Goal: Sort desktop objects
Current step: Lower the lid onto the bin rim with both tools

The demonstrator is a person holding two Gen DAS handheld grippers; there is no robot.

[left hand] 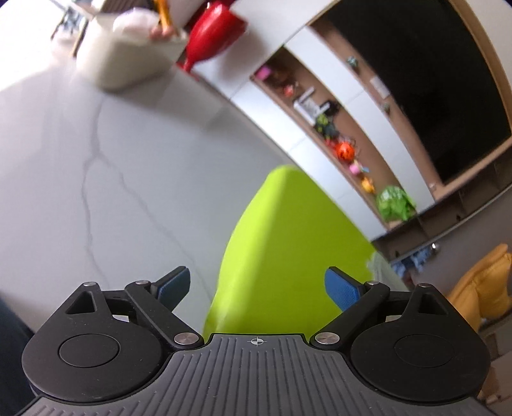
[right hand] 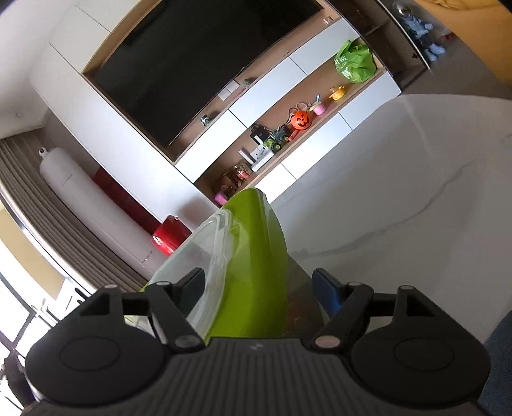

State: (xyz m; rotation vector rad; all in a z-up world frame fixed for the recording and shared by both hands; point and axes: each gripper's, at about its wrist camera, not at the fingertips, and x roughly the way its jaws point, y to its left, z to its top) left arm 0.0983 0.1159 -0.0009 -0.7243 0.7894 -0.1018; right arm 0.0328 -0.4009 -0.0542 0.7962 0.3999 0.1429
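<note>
A clear plastic box with a lime-green lid [right hand: 256,249] stands on edge between the fingers of my right gripper [right hand: 259,284]. Both pads lie against its sides, so that gripper is shut on the box. The box's lower part is hidden behind the gripper body. In the left wrist view the same green lid [left hand: 288,240] rises just ahead of my left gripper [left hand: 257,288]. That gripper is open, with its left pad well apart from the lid. The white marble table [left hand: 96,160] spreads out to the left of the box.
A white tub [left hand: 128,54] with blurred items and an orange stick sits at the table's far end. Behind it is a red object [left hand: 214,28]. Beyond the table edge stand a wall shelf with toys [right hand: 288,128], a dark screen [right hand: 198,73] and a yellow cushion [left hand: 480,288].
</note>
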